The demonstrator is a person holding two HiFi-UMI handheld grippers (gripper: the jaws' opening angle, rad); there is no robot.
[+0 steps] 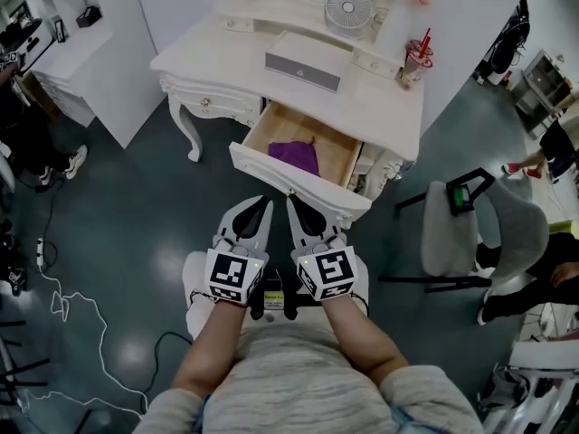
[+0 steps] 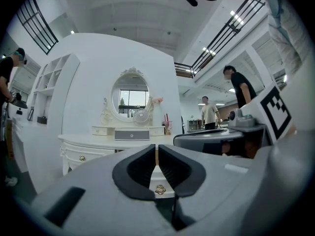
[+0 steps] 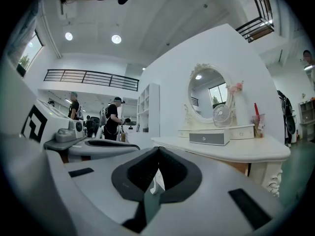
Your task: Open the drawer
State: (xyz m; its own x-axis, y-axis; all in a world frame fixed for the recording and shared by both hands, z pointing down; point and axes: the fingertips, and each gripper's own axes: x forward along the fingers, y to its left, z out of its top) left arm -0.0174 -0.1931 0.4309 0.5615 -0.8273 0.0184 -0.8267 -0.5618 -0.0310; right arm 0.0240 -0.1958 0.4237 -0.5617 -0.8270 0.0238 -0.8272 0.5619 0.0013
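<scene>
The white dressing table [image 1: 380, 107] has its middle drawer [image 1: 271, 132] pulled out, showing a wooden inside with a purple cloth [image 1: 296, 155] in it. Both grippers hang side by side just in front of the drawer's white front panel [image 1: 298, 186], pointing at it. My left gripper [image 1: 261, 208] is shut with nothing between its tips. In the left gripper view the left gripper [image 2: 156, 149] has its pads meeting, and the drawer's brass knob [image 2: 160, 190] shows beyond them, apart. My right gripper [image 1: 298, 208] [image 3: 158, 151] is also shut and holds nothing.
On the table stand a small fan [image 1: 348, 7], a grey box [image 1: 303, 66] and a cup with a straw [image 1: 418, 61]. A grey chair [image 1: 452, 233] stands to the right. Cables [image 1: 72, 306] trail on the dark floor at left. People stand at both edges.
</scene>
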